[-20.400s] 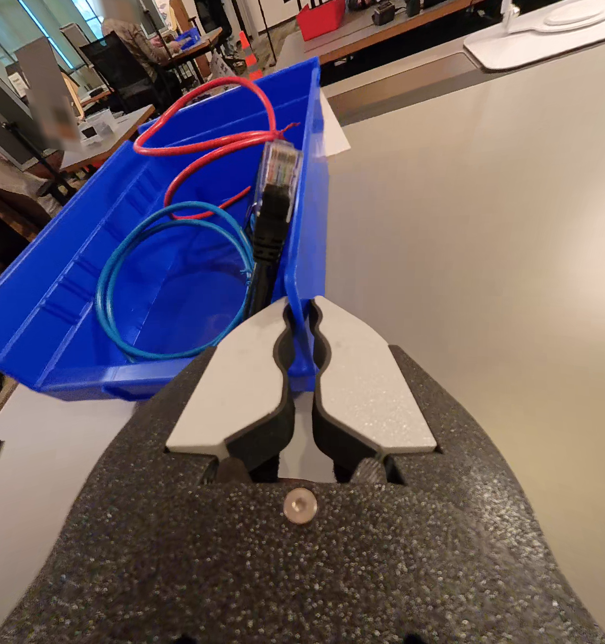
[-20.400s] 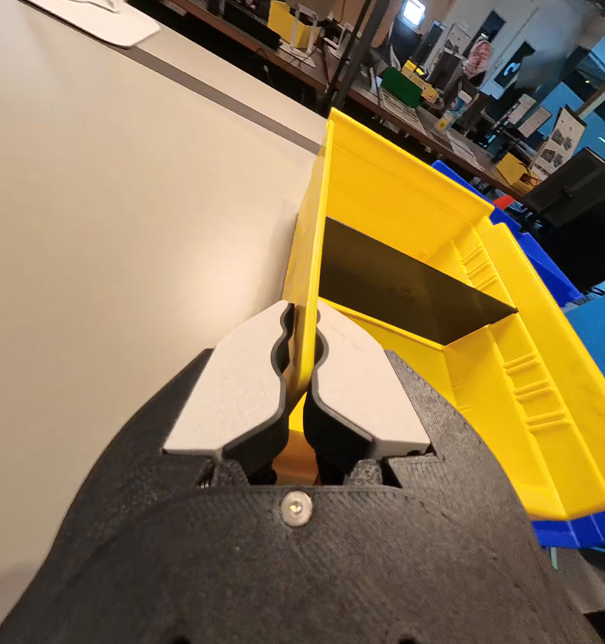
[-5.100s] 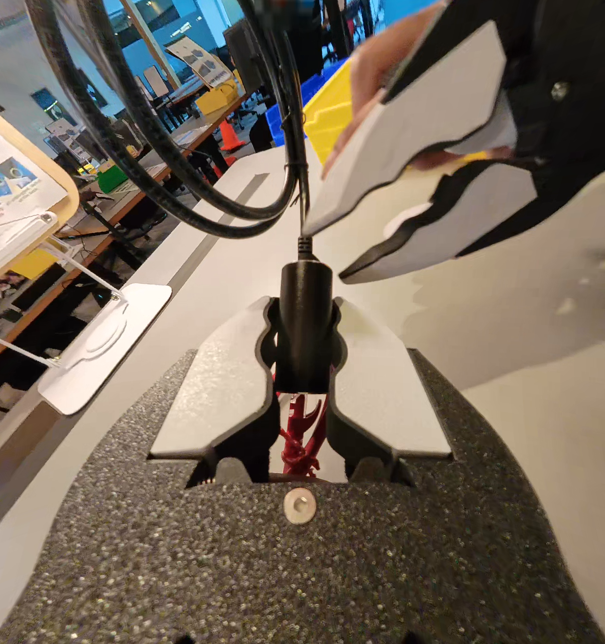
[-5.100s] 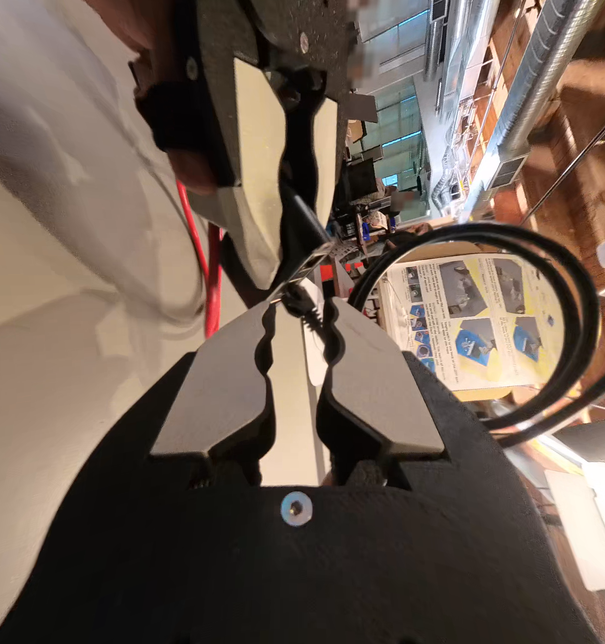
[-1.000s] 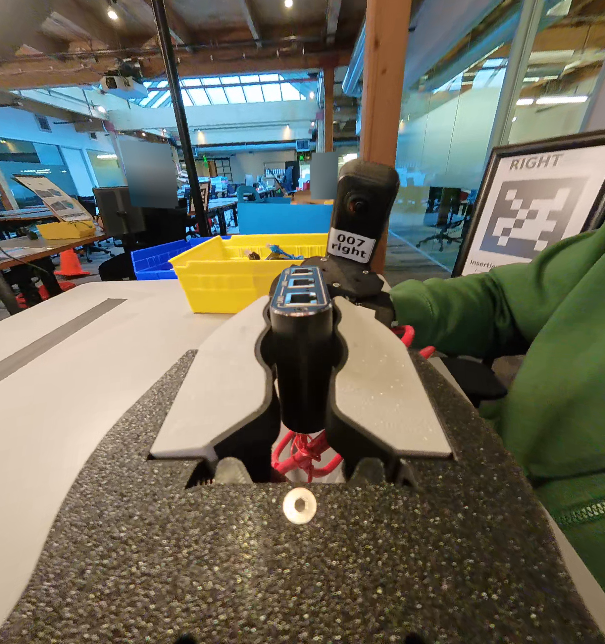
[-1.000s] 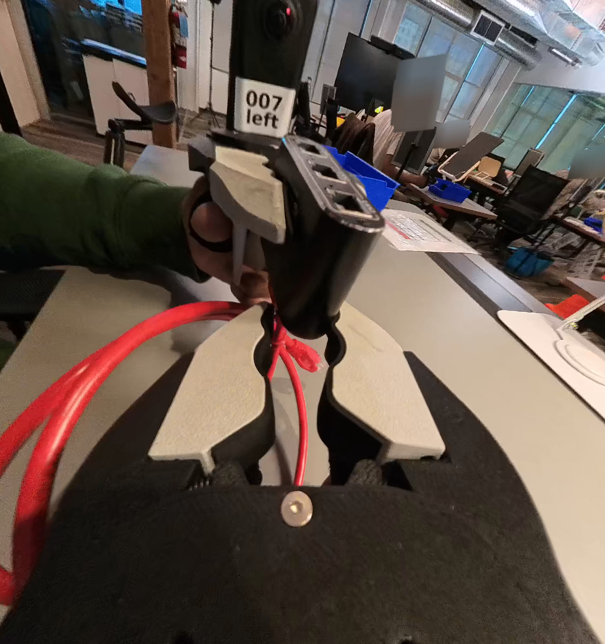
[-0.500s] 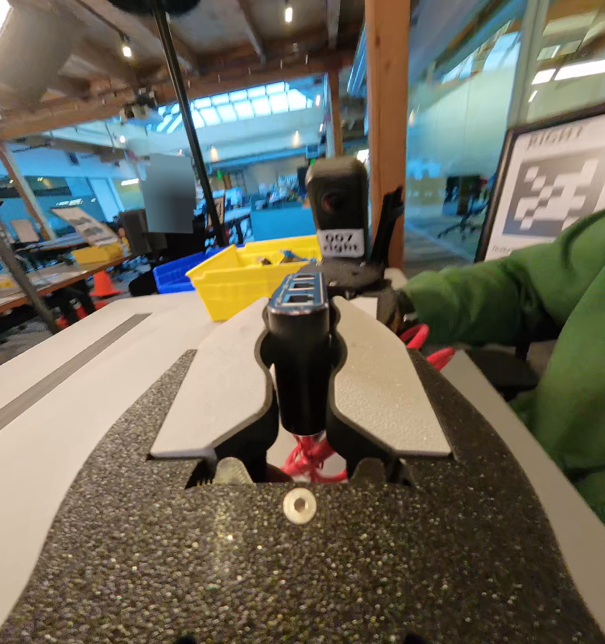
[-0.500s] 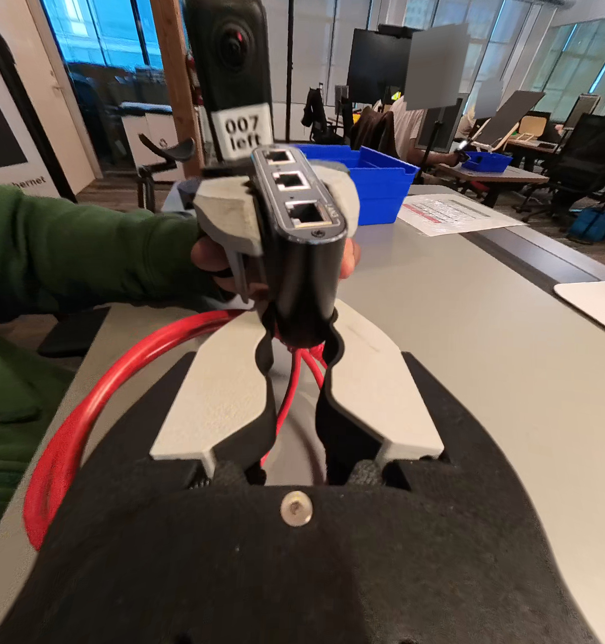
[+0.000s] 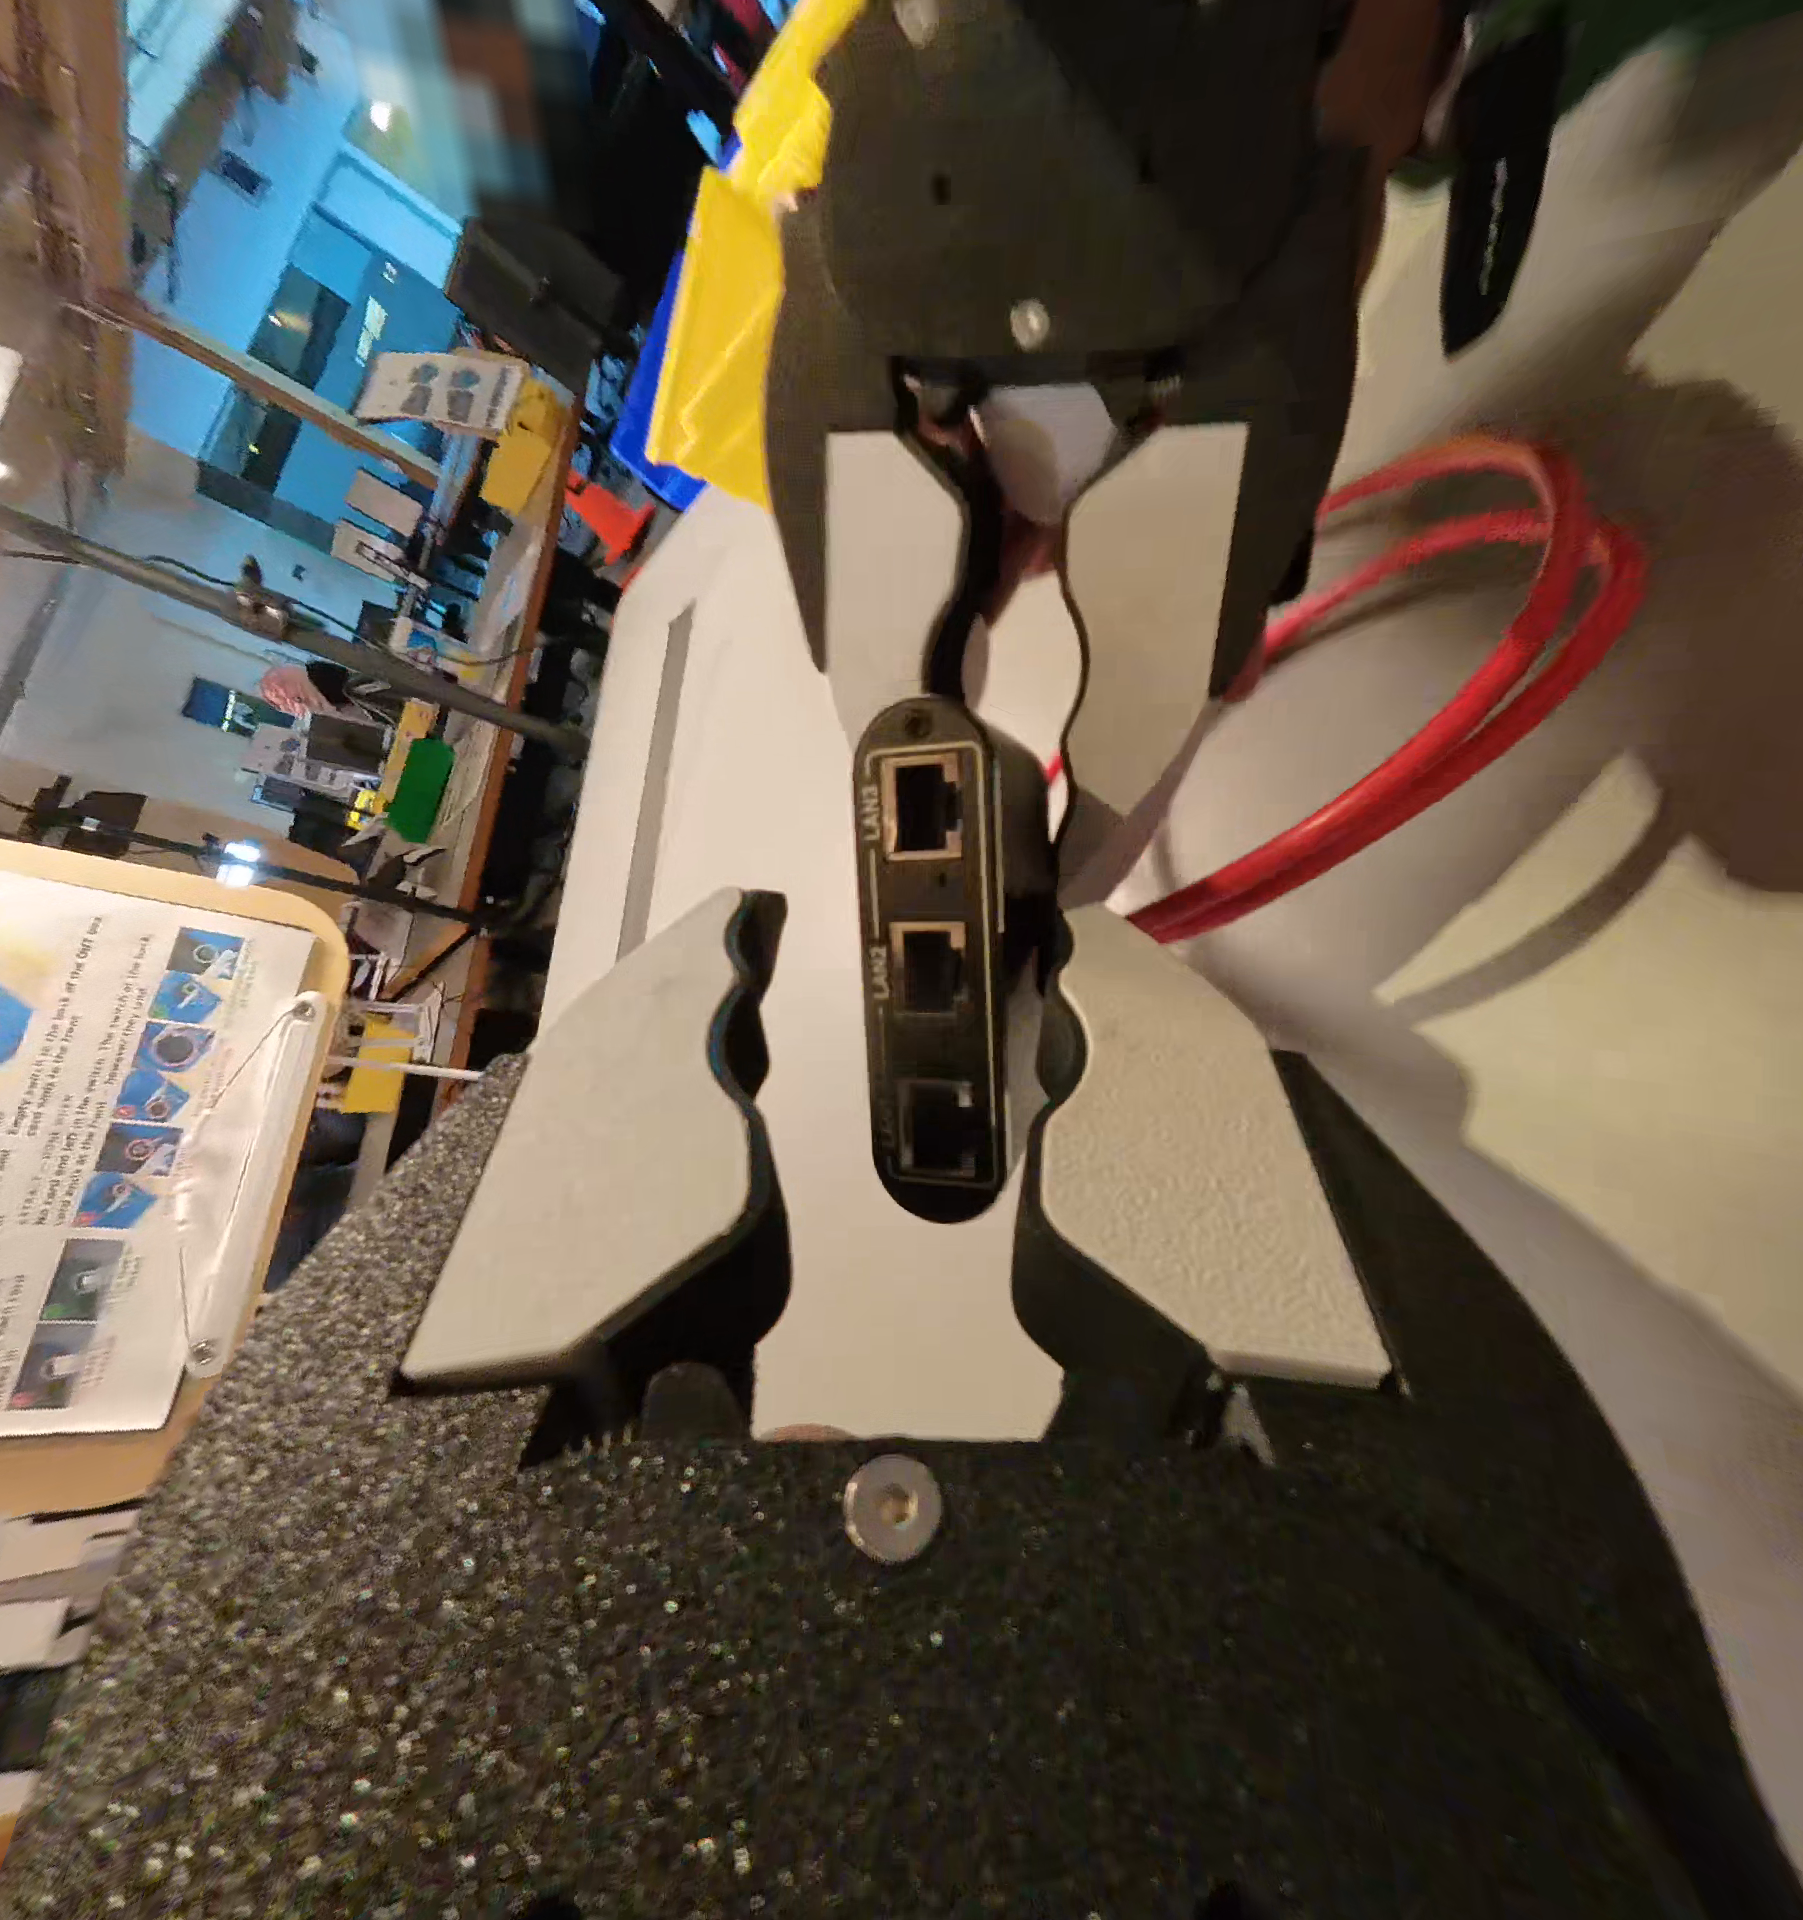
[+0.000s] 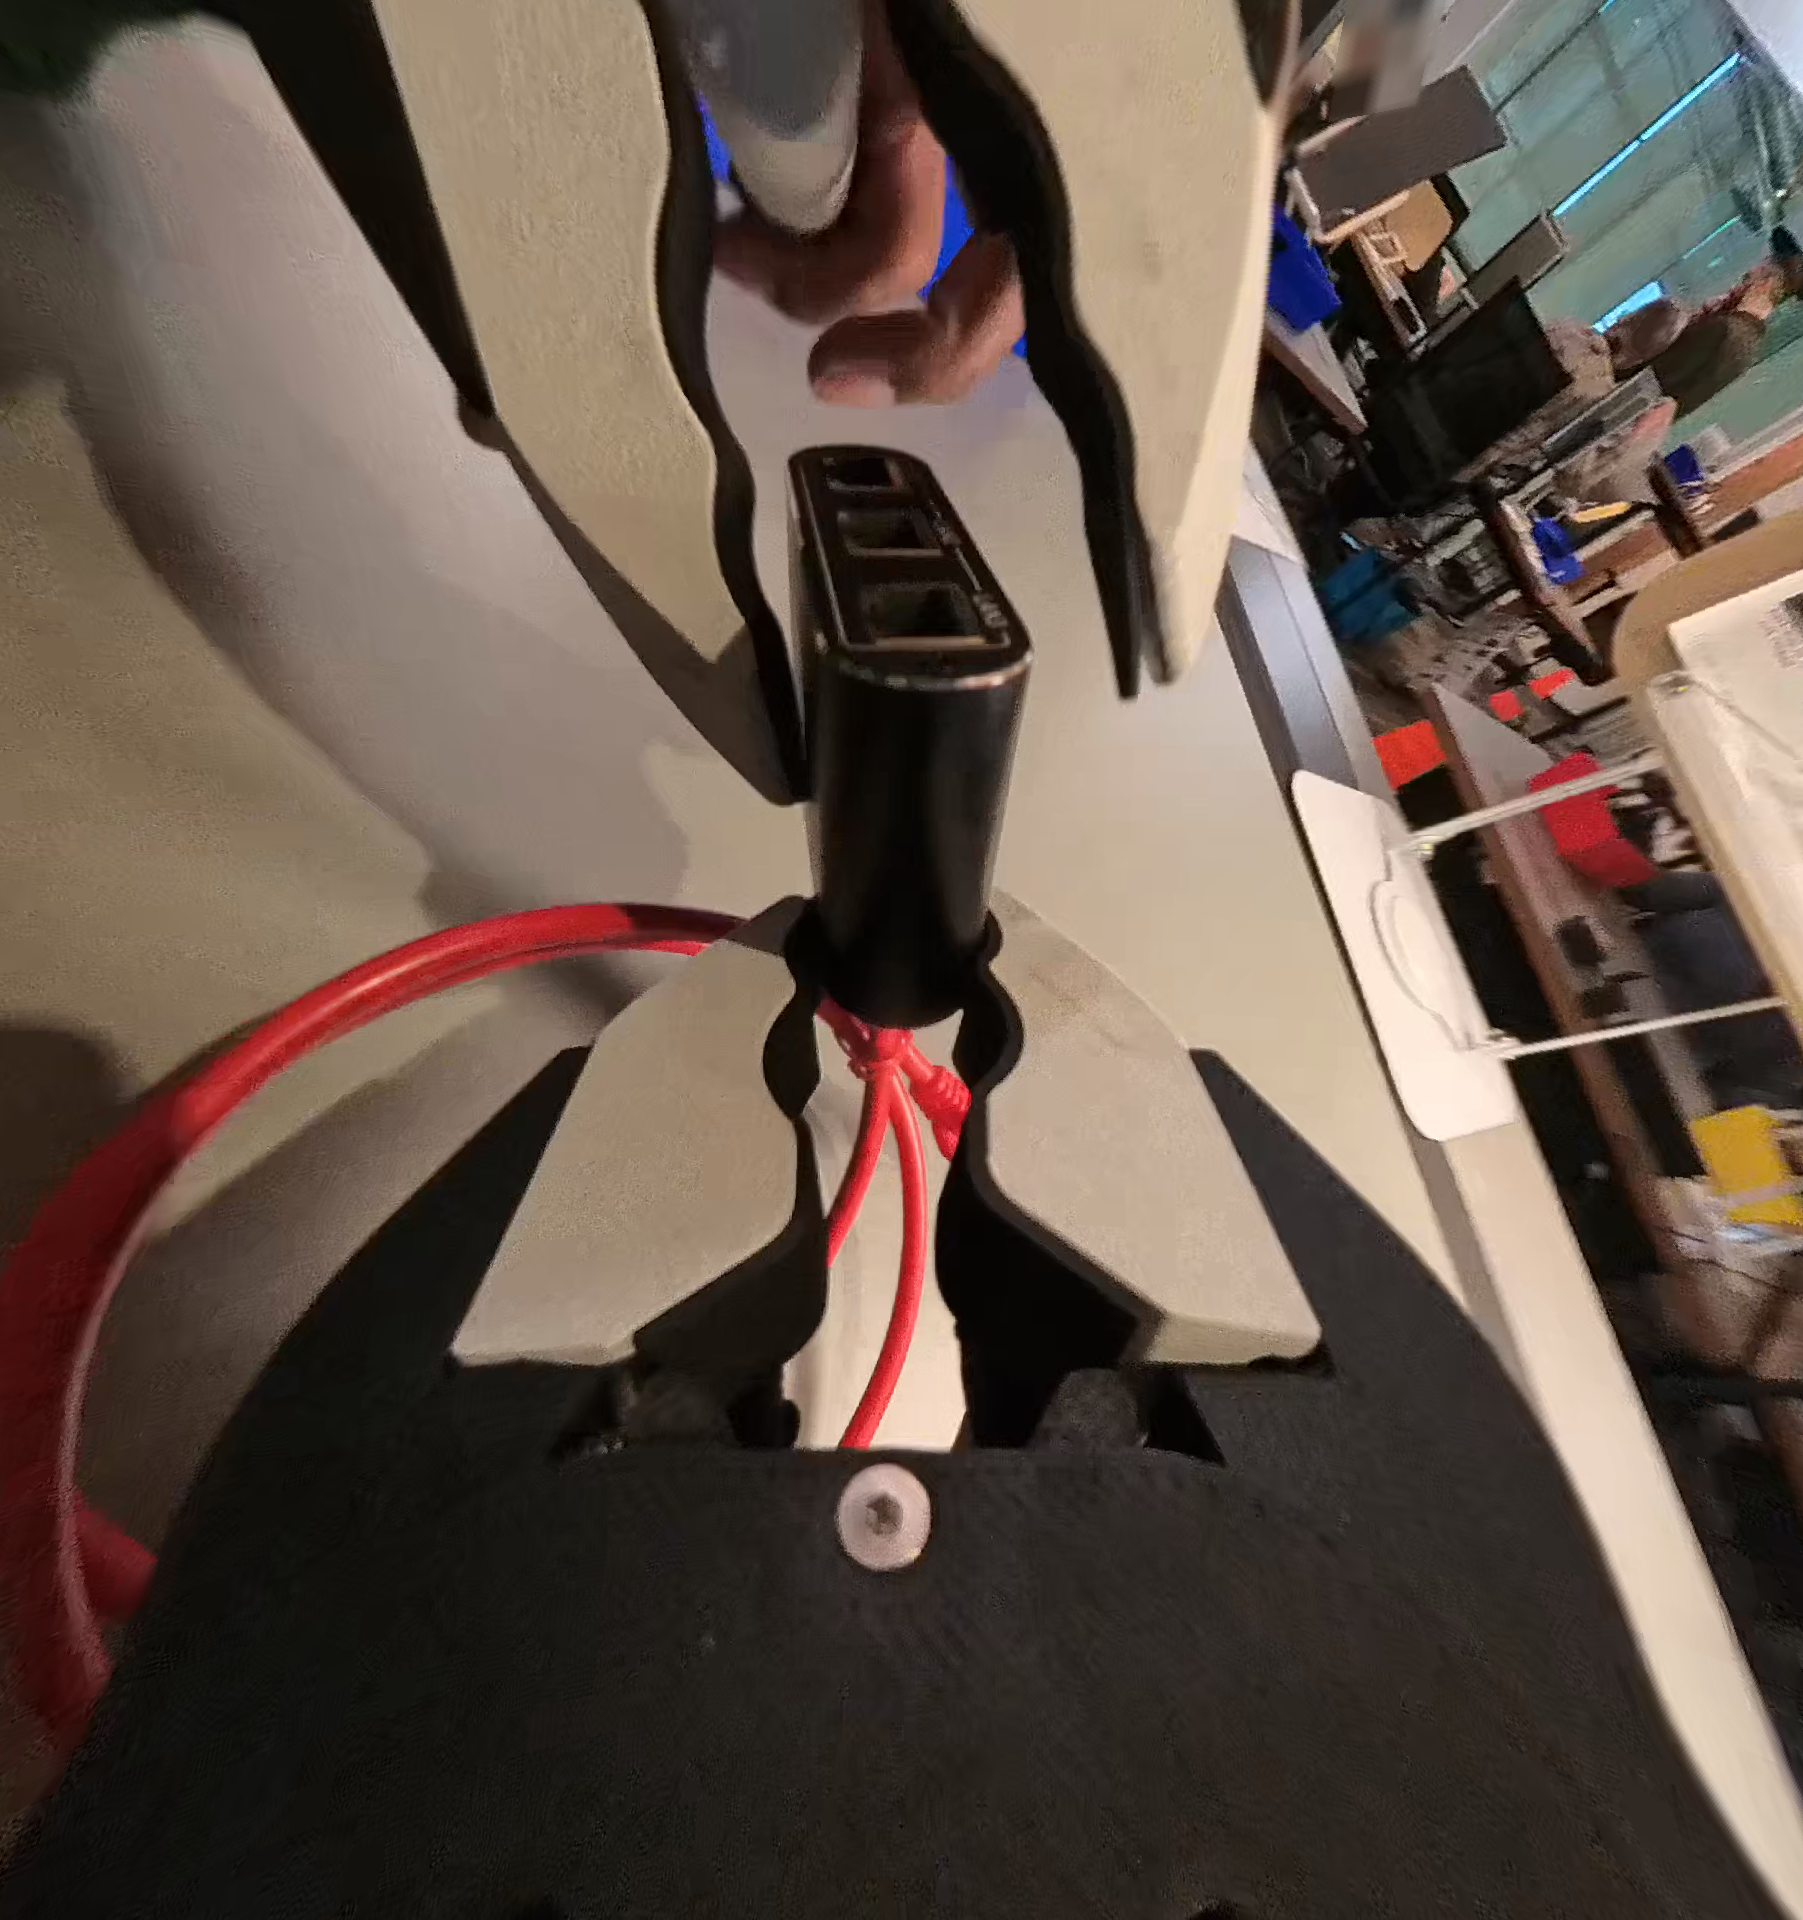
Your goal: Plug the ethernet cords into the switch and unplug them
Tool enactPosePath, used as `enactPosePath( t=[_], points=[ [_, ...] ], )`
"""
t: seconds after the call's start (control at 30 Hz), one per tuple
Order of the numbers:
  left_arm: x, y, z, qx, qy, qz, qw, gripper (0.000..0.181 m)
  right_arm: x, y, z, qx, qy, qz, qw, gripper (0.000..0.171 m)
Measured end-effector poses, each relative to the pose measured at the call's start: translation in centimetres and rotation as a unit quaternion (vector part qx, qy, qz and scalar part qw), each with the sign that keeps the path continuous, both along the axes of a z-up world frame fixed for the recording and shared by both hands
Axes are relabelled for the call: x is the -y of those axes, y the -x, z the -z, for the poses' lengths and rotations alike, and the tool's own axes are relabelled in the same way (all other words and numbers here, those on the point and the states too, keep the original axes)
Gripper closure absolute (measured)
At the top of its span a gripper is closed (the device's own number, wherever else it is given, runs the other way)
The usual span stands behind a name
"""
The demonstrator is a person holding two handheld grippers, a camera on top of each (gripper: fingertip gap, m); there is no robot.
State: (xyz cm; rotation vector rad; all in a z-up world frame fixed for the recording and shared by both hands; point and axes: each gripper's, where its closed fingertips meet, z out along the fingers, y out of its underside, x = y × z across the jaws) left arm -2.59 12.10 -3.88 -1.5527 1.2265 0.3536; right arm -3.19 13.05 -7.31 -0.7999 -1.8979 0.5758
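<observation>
Black switch (image 10: pixel 912 810) upright, 3 ports up | right fingers (image 10: pixel 892 987) clamp base; left fingers (image 9: pixel 902 1049) spread

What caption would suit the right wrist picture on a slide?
Right gripper clamps the black switch by its lower end, three empty ports facing the open left gripper; red cords trail onto the table.

The left gripper (image 9: pixel 902 1029) has its grey fingers (image 9: pixel 606 1132) spread wide apart. The right gripper (image 10: pixel 892 997) is clamped shut, its fingertips (image 10: pixel 689 1049) pinched around a black body. The two point at each other, tips nearly meeting. A bare hand (image 10: pixel 876 312) shows behind the far gripper.
</observation>
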Motion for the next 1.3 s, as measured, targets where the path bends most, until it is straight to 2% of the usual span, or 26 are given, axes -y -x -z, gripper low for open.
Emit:
enactPosePath(
  t=[0.17, 0.23, 0.3, 0.4, 0.53, 0.87, 1.3],
  points=[
    [-0.7, 0.3, 3.2, -0.09, 0.014, -0.007, 0.996, 0.146, 0.1, 0.2, 0.7, 0.006, -0.054, 0.002, 0.999, 0.148],
    [-1.0, 0.2, 2.9, -0.061, 0.011, -0.009, 0.998, 0.153, -0.5, 0.3, 0.1, -0.027, -0.078, 0.009, 0.997, 0.147],
    [-1.1, 0.0, 2.1, 0.009, 0.013, 0.004, 1.0, 0.153, -0.6, 0.1, -1.0, -0.056, -0.051, 0.007, 0.997, 0.146],
    [-0.6, -0.1, 0.9, 0.109, 0.037, 0.033, 0.993, 0.153, -1.0, -0.3, -1.0, -0.051, -0.013, 0.006, 0.999, 0.147],
    [-0.3, -0.7, 0.1, 0.179, 0.047, 0.067, 0.98, 0.153, -0.1, -0.3, -1.0, -0.051, 0.016, -0.014, 0.998, 0.145],
    [-0.3, -1.6, 0.4, 0.21, 0.047, 0.098, 0.972, 0.154, 0.7, 0.0, -1.2, -0.049, 0.091, -0.029, 0.994, 0.15],
    [-1.1, -1.0, 0.0, 0.249, 0.032, 0.08, 0.965, 0.154, -0.5, 0.2, -1.6, -0.064, 0.055, 0.019, 0.996, 0.154]
  ],
)
